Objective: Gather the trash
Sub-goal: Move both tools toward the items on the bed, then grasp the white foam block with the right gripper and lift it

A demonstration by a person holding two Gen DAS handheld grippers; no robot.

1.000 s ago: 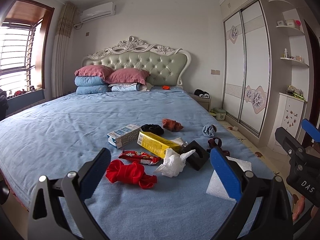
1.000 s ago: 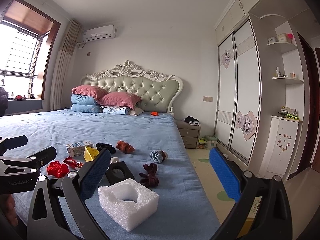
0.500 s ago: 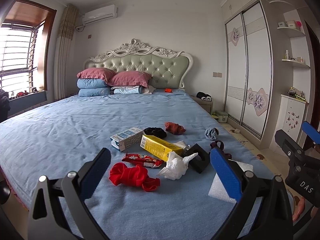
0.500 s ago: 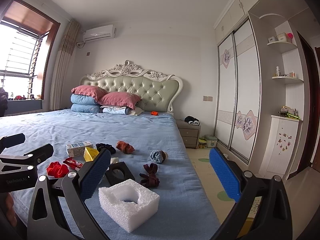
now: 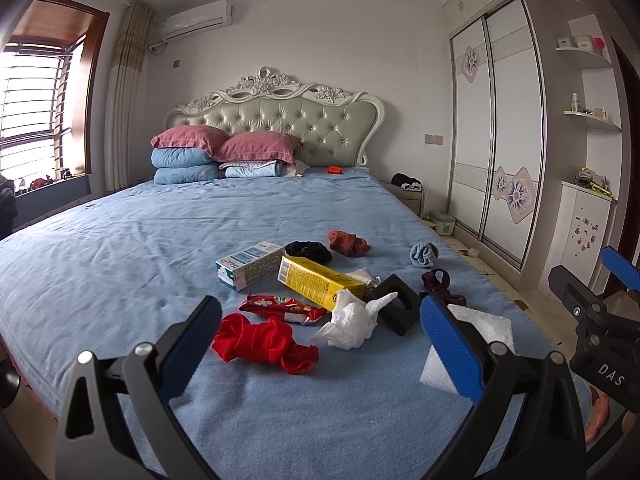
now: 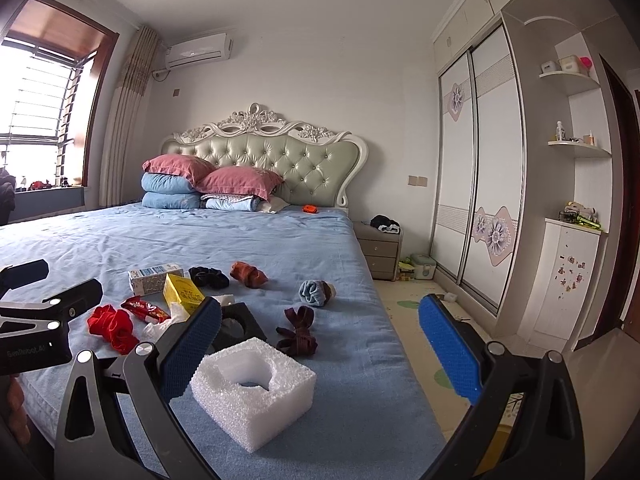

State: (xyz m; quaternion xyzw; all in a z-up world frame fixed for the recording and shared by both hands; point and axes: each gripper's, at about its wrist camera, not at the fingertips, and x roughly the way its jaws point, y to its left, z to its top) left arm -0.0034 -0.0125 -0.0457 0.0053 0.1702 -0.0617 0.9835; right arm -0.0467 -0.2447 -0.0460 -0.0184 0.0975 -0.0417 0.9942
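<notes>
left gripper (image 5: 320,336) jaws wide, holding nothing, above crumpled tissue (image 5: 352,322) at lower centre | right gripper (image 6: 320,344) equally wide and bare, white foam block (image 6: 252,390) lower centre | tip: take 1 trash piece, skip red cloth (image 5: 264,340)

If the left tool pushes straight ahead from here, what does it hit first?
Likely the red cloth bundle, lying on the blue bedsheet between the open fingers of the left tool; the crumpled white tissue sits just beyond to the right. Depth is uncertain.
</notes>
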